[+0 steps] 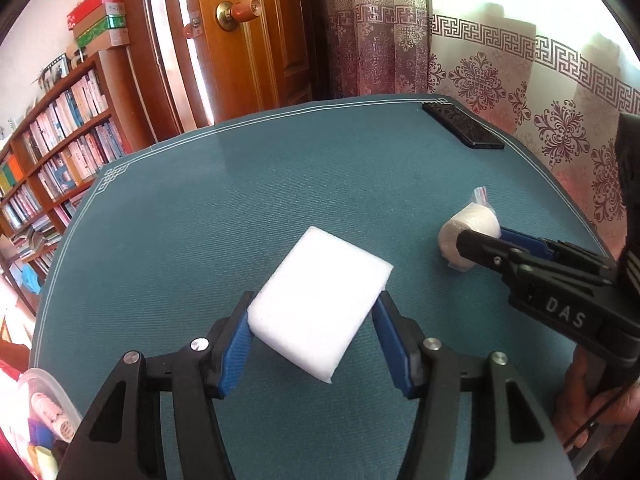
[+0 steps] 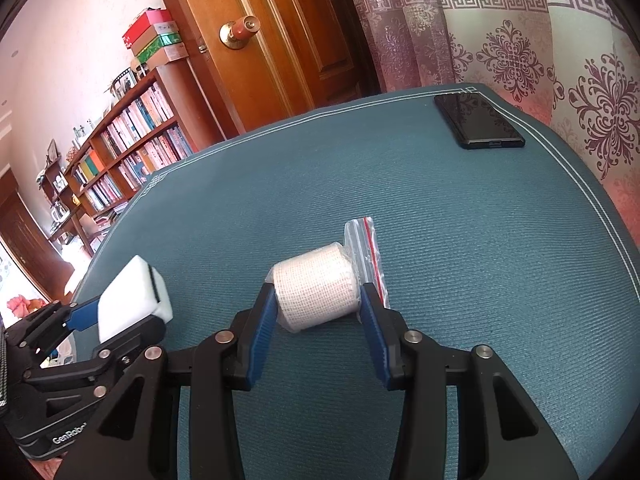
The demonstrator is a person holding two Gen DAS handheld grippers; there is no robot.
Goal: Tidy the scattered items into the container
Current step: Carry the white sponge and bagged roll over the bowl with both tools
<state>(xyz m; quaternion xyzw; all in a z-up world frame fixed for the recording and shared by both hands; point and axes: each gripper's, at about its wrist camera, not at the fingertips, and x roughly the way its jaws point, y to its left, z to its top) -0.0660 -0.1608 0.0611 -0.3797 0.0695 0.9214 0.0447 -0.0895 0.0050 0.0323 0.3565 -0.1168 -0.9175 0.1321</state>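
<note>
A white foam sponge (image 1: 316, 276) sits between the blue pads of my left gripper (image 1: 315, 312), which is shut on it just over the teal table mat (image 1: 240, 208). The right wrist view shows the same sponge (image 2: 132, 296) at lower left, pinched in the left gripper (image 2: 128, 316). A white gauze bandage roll (image 2: 316, 288) in a clear zip bag with a red strip (image 2: 366, 248) lies on the mat. My right gripper (image 2: 318, 294) is shut on its two ends. In the left wrist view, the roll (image 1: 472, 220) and the right gripper (image 1: 484, 236) are at the right.
A clear plastic container (image 1: 44, 384) holding coloured bits and a sticker roll stands at the mat's near-left edge. A black phone (image 2: 478, 126) lies at the far-right corner. A patterned curtain, a wooden door and a bookshelf surround the table. A hand (image 1: 592, 400) holds the right gripper.
</note>
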